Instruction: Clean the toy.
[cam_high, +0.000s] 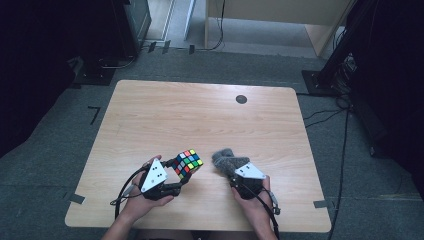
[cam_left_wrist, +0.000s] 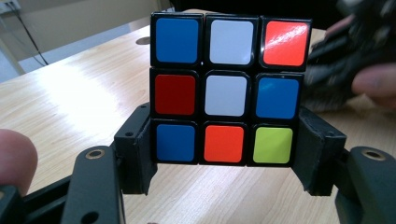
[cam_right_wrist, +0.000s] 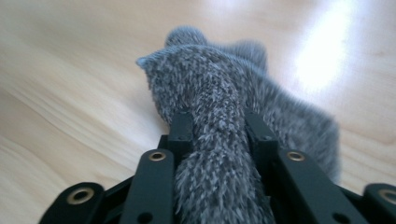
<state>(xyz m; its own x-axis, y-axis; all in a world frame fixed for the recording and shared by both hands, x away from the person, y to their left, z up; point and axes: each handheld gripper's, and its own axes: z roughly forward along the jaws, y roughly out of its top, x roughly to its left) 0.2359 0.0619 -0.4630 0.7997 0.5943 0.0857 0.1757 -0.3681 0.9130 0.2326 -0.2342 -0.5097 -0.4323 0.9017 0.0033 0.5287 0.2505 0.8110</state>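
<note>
Holding both things already: left gripper (cam_high: 184, 169) clamps the cube (cam_left_wrist: 225, 88) above the table's (cam_high: 200, 115) near edge, right gripper (cam_right_wrist: 219, 126) pinches the grey cloth (cam_right_wrist: 224, 93) beside it; wiping looks left to do.

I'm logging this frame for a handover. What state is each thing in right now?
Puzzle cube: scrambled, held off the table, clamped between the left tool's jaws.
Left tool: shut on the puzzle cube.
Grey cloth: bunched up, lying on the table, one fold pinched by the right tool.
Right tool: shut on the grey cloth.
Table: bare wood, one dark round mark near the far edge.
</note>
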